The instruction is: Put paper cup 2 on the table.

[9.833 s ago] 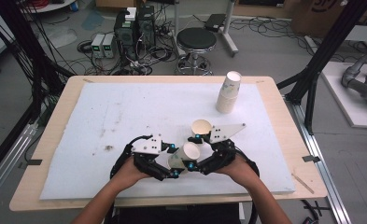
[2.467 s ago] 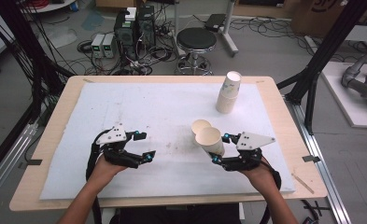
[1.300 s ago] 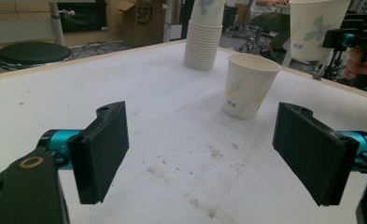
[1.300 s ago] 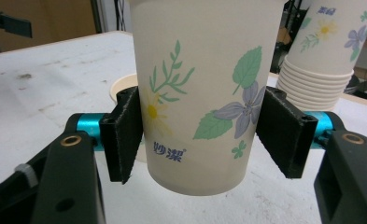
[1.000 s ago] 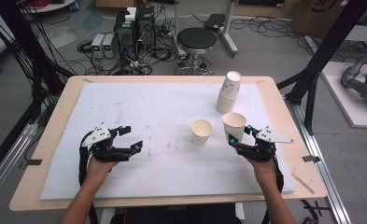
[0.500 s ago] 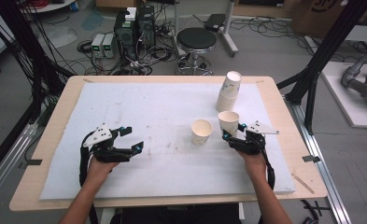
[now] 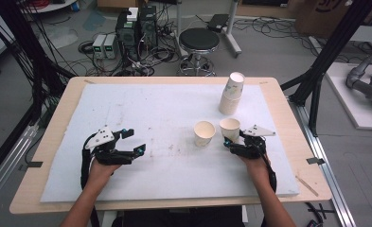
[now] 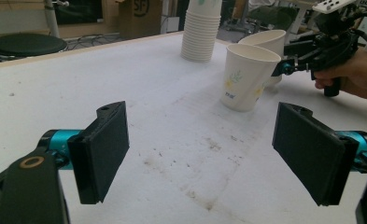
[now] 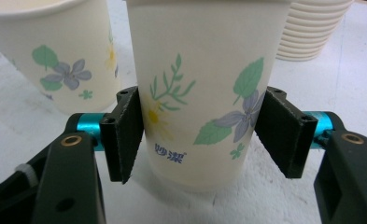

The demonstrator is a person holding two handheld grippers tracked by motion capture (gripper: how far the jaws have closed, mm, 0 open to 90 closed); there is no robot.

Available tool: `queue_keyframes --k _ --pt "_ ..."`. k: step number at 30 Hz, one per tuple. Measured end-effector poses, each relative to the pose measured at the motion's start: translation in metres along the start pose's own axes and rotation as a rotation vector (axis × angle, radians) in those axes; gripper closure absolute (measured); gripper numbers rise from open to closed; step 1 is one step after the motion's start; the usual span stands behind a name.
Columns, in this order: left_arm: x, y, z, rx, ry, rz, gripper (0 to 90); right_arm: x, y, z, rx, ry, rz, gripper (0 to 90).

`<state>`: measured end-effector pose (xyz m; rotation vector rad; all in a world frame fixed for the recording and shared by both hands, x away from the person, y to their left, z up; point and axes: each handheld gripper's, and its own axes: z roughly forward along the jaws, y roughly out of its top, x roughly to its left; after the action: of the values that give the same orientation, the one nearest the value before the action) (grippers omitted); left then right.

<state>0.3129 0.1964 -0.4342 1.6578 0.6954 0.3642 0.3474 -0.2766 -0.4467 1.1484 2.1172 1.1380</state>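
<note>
While upright, mouth up, paper cup (image 9: 204, 88) gripped by right gripper (image 7: 234, 142) jaws; left gripper (image 8: 202, 154) jaws spread, empty.

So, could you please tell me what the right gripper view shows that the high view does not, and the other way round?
The right gripper view alone shows the flower and leaf print on the held paper cup, with both pads of the right tool against its sides. The high view alone shows the left tool with its jaws apart over bare white mat, and the black stool beyond the table. Both show the held cup, the second cup beside it and the stack of cups.
</note>
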Motion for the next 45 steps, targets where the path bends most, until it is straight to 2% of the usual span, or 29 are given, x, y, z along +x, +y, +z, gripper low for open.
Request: queue_keyframes --k 2,5,7,10,13,15,16,21,26,28,30,34,38,45 --pt "0.001 0.0 0.0 0.005 -0.001 -0.001 18.7 0.001 -0.001 -0.003 0.018 -0.001 -0.01 35.7" --pt "0.001 -0.001 0.0 0.008 0.001 -0.005 18.7 0.001 -0.004 -0.008 0.046 -0.008 -0.056 35.8" --pt "0.0 -0.001 0.001 0.011 0.001 -0.003 18.8 0.001 -0.006 -0.01 0.052 -0.006 -0.065 35.8" --pt "0.0 -0.001 0.001 0.019 0.0 -0.003 18.8 -0.002 -0.008 -0.011 0.056 0.005 -0.056 35.3" --pt "0.0 -0.002 0.002 0.021 0.002 -0.005 18.8 -0.003 -0.01 -0.01 0.059 0.014 -0.038 30.9" --pt "0.0 -0.002 0.002 0.024 0.001 -0.008 18.8 -0.003 -0.01 -0.011 0.057 0.009 -0.02 21.5" --pt "0.0 -0.002 0.002 0.026 0.0 -0.009 18.8 -0.004 -0.01 -0.012 0.054 0.004 -0.006 20.1" --pt "0.001 -0.002 0.001 0.024 0.008 -0.019 18.5 -0.005 -0.009 -0.027 0.036 0.033 0.009 20.1" --pt "0.003 -0.001 -0.001 0.01 0.029 -0.041 16.4 -0.005 -0.009 -0.049 -0.003 0.034 -0.002 20.1" --pt "0.003 -0.001 -0.002 0.001 0.035 -0.055 16.3 -0.005 -0.009 -0.057 -0.026 0.06 0.017 20.1" --pt "0.003 -0.001 -0.003 -0.004 0.041 -0.06 16.3 -0.005 -0.011 -0.065 -0.056 0.063 0.01 20.1" --pt "0.001 0.002 -0.006 -0.037 0.032 -0.048 16.4 -0.003 -0.013 -0.073 -0.093 0.073 -0.021 20.1" --pt "-0.001 0.003 -0.006 -0.03 0.027 -0.037 16.6 0.001 -0.011 -0.081 -0.12 0.095 -0.02 20.2" --pt "-0.004 0.008 -0.01 -0.049 0.022 -0.023 16.6 0.01 -0.005 -0.093 -0.191 0.106 -0.045 20.2"
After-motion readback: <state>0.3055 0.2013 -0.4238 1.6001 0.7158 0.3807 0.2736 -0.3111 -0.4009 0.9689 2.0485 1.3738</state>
